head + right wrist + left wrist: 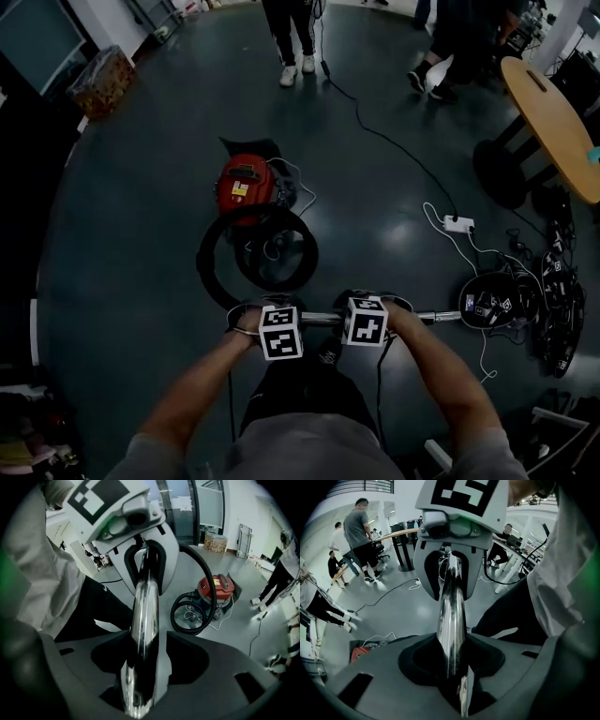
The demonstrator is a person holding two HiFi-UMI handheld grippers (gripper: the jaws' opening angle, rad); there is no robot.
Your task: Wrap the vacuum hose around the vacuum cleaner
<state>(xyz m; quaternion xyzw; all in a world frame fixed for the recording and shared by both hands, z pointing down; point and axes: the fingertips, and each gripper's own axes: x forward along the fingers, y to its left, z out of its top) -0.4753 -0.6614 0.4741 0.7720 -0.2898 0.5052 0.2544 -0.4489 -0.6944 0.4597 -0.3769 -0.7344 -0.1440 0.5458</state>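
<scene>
Lying on the floor: the vacuum hose (255, 246) is resting in black loops just in front of the vacuum cleaner (246, 183); it is not yet going around the red body.
Vacuum cleaner: it is sitting on the dark floor (141, 234), well ahead of the person, with a white cord (302, 195) trailing at its right.
Metal tube: the chrome metal tube (323, 319) is hanging level across the person's front, between the two grippers.
Left gripper: the left gripper (452, 644) is clamping the metal tube, its jaws pressing on both sides.
Right gripper: the right gripper (145, 644) is sitting loosely around the tube, jaws apart, with floor showing through a gap on one side.
Container: a patterned box (101, 82) is standing far off at the upper left; what it is holding is too small to tell.
Surroundings: a power strip (458, 224) is lying to the right with a black cable (375, 131) running away from it; a wooden table (553, 122) is standing at the right edge.
Hidden or cut off: the grippers are covering where hose and tube meet; bystanders (295, 37) are being cut off above the legs; dark gear (492, 300) past the tube's right end is proving too murky to name.
</scene>
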